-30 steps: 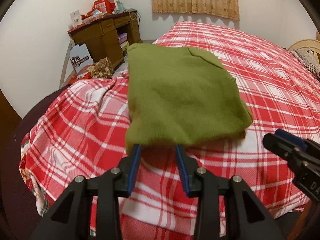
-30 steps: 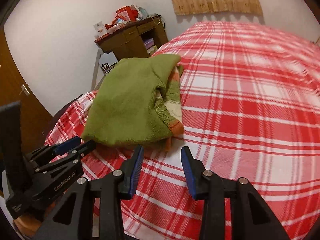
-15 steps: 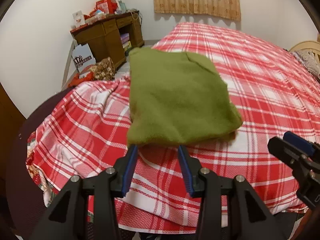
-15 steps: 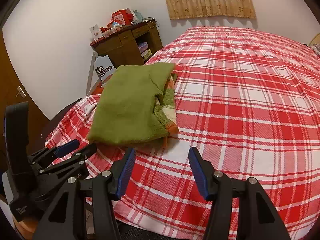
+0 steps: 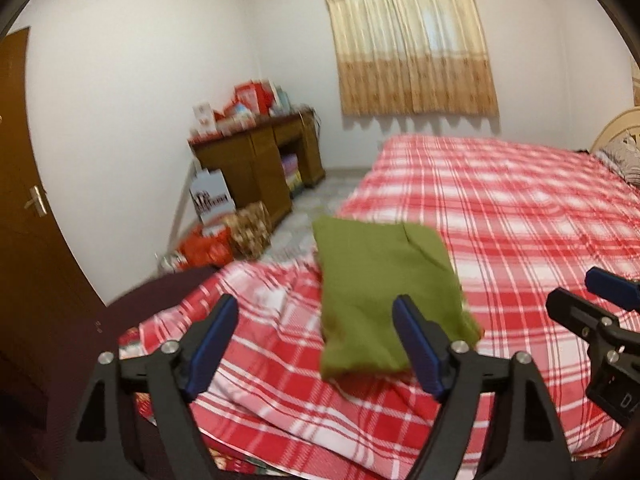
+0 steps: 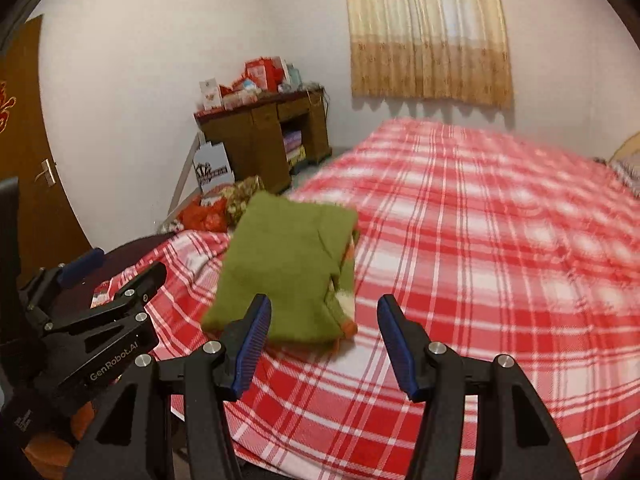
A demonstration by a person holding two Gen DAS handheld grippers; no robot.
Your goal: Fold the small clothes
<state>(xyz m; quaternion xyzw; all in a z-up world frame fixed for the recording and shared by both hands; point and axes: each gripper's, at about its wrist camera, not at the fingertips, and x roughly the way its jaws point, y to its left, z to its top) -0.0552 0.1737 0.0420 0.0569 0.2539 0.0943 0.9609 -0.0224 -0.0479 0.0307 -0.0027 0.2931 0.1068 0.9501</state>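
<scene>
A folded olive-green knitted garment (image 5: 380, 288) lies flat near the corner of the bed with the red-and-white plaid cover (image 5: 520, 220). In the right wrist view the garment (image 6: 288, 272) shows an orange and cream striped edge on its right side. My left gripper (image 5: 316, 344) is open and empty, held back from the garment's near edge. My right gripper (image 6: 324, 344) is open and empty, also held back from it. The left gripper appears at the left of the right wrist view (image 6: 100, 320); the right gripper appears at the right of the left wrist view (image 5: 592, 320).
A brown wooden desk (image 5: 260, 164) with red boxes on top stands by the far wall. Bags and a white paper bag (image 5: 210, 200) sit on the floor beside it. A brown door (image 5: 24, 200) is at the left. Curtains (image 5: 412, 36) hang behind the bed.
Both grippers have pulled back and risen away from the garment, and both have opened wider. The garment stays folded on the bed.
</scene>
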